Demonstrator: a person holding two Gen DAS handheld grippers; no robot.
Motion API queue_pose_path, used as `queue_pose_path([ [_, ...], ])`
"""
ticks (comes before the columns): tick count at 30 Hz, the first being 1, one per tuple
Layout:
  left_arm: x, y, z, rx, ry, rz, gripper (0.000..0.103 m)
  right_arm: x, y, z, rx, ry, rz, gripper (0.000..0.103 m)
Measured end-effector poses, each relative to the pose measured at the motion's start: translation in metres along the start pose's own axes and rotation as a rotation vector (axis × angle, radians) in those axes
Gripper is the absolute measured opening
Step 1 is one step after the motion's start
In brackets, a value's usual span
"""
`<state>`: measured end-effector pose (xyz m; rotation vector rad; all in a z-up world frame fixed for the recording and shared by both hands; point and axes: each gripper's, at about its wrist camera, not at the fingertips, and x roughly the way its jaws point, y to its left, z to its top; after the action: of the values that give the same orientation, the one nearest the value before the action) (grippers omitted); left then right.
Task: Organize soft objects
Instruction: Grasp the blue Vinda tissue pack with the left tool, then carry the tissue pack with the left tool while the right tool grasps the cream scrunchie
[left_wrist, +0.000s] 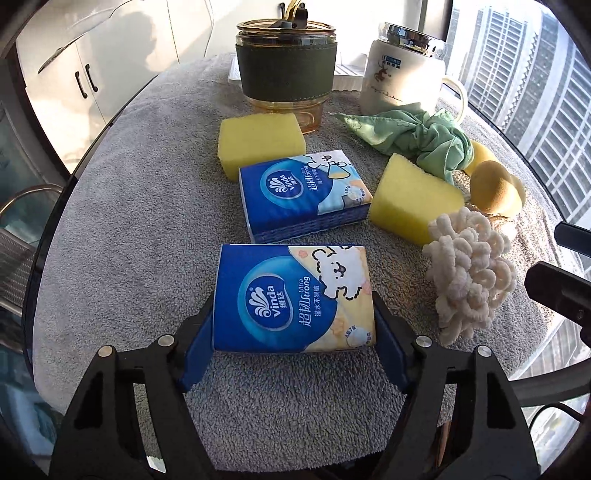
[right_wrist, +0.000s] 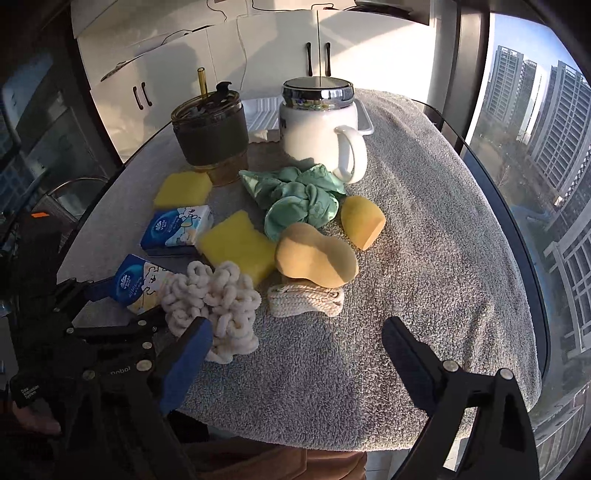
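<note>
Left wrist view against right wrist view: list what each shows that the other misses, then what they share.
Left wrist only: the left gripper with its pads against both sides of the near tissue pack. Right wrist only: the open right gripper over bare towel, and a woven cream pad. Both: the far tissue pack, green cloth, cream loop ball, white mug.

left claw (left_wrist: 294, 314) pitched steeply down, blue pads on both sides of a tissue pack (left_wrist: 291, 297), touching its edges. right claw (right_wrist: 297, 338) also angled down, jaws wide apart, nothing between them, hovering over the counter (right_wrist: 424, 258). a hand (right_wrist: 33, 424) shows at the lower left of the right view.
</note>
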<state>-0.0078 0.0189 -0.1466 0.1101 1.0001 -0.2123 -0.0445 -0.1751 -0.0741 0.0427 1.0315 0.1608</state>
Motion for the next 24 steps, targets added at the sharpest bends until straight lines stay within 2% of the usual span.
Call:
queue_pose_path([
  [2, -0.002, 0.003, -0.002, -0.004, -0.009, -0.015, 0.073, 0.004, 0.008, -0.001, -0.014, 0.003, 0.032, 0.089],
  [10, -0.007, 0.014, -0.009, -0.025, -0.025, -0.017, 0.073, 0.026, 0.033, 0.0, -0.042, 0.027, 0.059, 0.083],
  [12, -0.006, 0.015, -0.009, -0.025, -0.026, -0.009, 0.073, 0.033, 0.035, 0.0, -0.029, 0.036, 0.079, 0.077],
  [13, -0.006, 0.017, -0.009, -0.029, -0.028, -0.01, 0.073, 0.038, 0.035, 0.0, -0.017, 0.042, 0.095, 0.064],
  [14, -0.007, 0.018, -0.009, -0.036, -0.031, -0.011, 0.073, 0.043, 0.036, 0.0, -0.004, 0.062, 0.114, 0.04],
  [15, -0.007, 0.02, -0.009, -0.041, -0.033, -0.011, 0.073, 0.05, 0.036, -0.001, 0.011, 0.093, 0.158, 0.027],
  [16, -0.008, 0.022, -0.009, -0.046, -0.034, -0.006, 0.073, 0.054, 0.035, -0.001, 0.036, 0.119, 0.215, 0.023],
  [19, -0.015, 0.028, -0.009, -0.063, -0.035, -0.002, 0.072, 0.043, 0.037, -0.001, 0.027, 0.088, 0.206, 0.02],
  [24, -0.032, 0.039, -0.002, -0.063, -0.063, 0.011, 0.073, 0.001, 0.029, -0.002, -0.033, -0.003, 0.139, 0.02],
])
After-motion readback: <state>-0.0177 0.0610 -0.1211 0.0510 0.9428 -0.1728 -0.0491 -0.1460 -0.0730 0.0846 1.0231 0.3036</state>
